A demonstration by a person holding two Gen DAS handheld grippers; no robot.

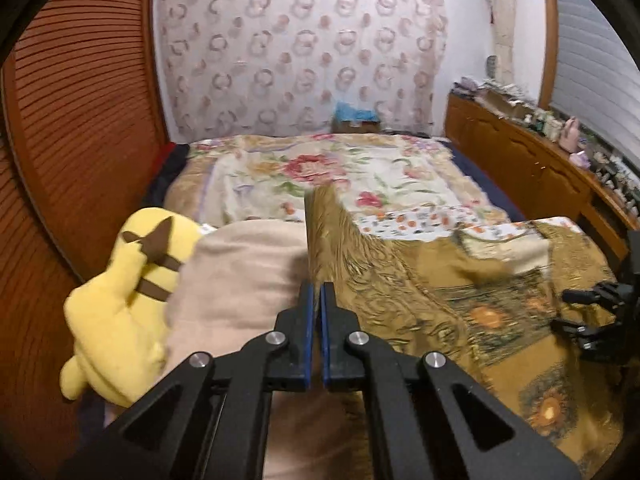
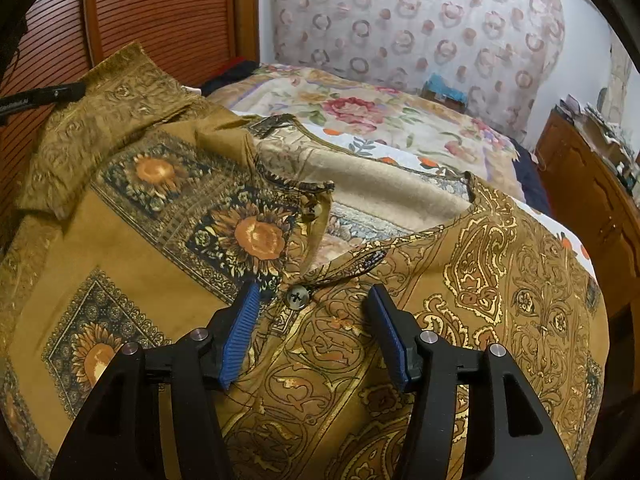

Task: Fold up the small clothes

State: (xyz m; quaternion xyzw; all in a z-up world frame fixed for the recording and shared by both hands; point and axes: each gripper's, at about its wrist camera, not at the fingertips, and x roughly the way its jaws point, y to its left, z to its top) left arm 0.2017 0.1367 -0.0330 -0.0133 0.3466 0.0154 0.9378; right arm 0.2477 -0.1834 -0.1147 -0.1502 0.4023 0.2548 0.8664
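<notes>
Dim warm indoor light; fisheye-bowed edges, slight blur.

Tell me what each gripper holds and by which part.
Left gripper pinches the shirt by the edge of its sleeve. Right gripper holds nothing, open over the button.

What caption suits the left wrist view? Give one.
Left gripper pinching the shirt beside a yellow plush toy.

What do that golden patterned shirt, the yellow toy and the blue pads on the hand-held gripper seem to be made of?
The shirt looks like thin woven cloth, perhaps silk or satin: it creases softly and the printed gold catches light. The yellow toy appears to be fuzzy matte plush. The blue pads on the right hand-held gripper look like ribbed rubber or soft plastic, though I can't be sure.
</notes>
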